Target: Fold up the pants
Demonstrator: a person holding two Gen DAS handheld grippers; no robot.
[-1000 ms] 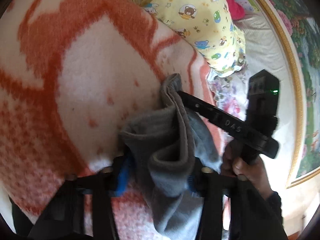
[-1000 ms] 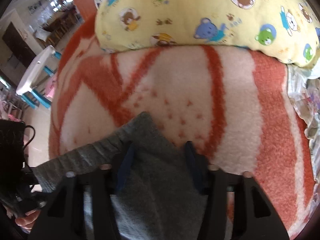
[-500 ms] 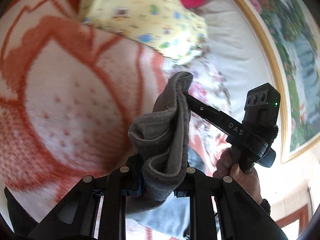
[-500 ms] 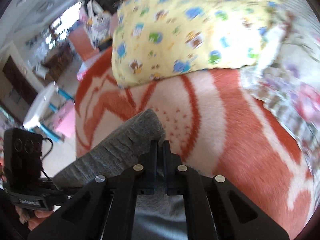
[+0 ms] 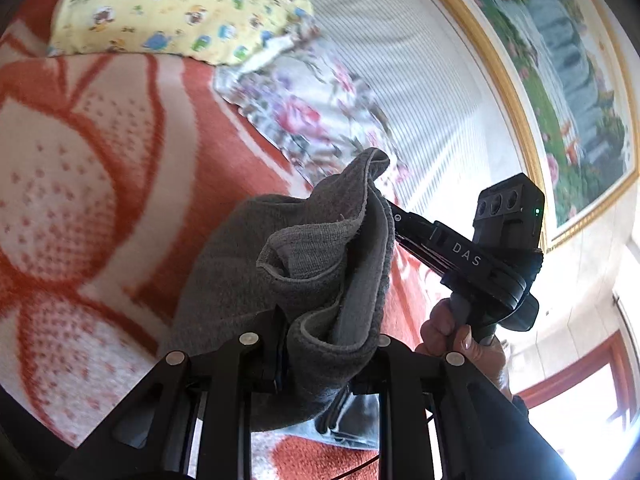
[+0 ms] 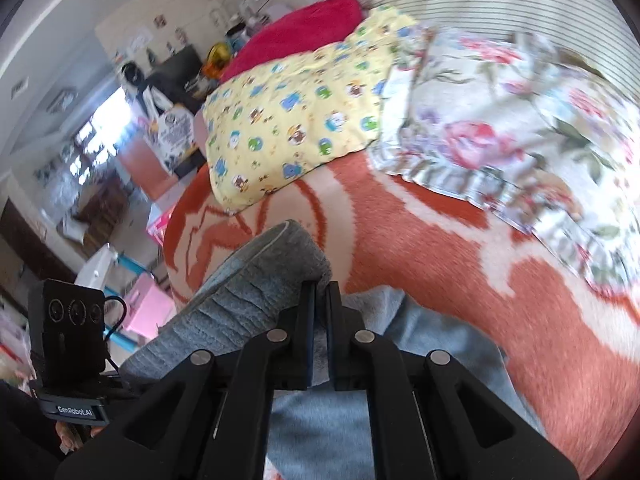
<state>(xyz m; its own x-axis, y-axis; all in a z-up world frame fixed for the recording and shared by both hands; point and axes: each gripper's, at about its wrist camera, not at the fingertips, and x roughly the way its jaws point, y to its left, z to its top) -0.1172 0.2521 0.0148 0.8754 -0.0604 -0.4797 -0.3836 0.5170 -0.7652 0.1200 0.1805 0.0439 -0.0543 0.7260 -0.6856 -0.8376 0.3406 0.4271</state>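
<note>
We hold the gray pants (image 5: 304,264) lifted above the bed blanket (image 5: 80,184). Our left hand-held gripper (image 5: 320,344) is clamped on a bunched edge. The right hand-held gripper (image 6: 320,312) pinches another edge.

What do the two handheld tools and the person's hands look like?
Both are matte black plastic with silver rivets and blue finger pads. The right tool reads "DAS", with a three-lens box and green light. The left tool reads "GenRobot.AI", with a black cable. The right hand is bare, dark-sleeved.

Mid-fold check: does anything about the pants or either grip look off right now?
The grey knit pants are bunched in a crumpled wad between the left gripper fingers, not flat. The right gripper pinches an edge cleanly.
</note>
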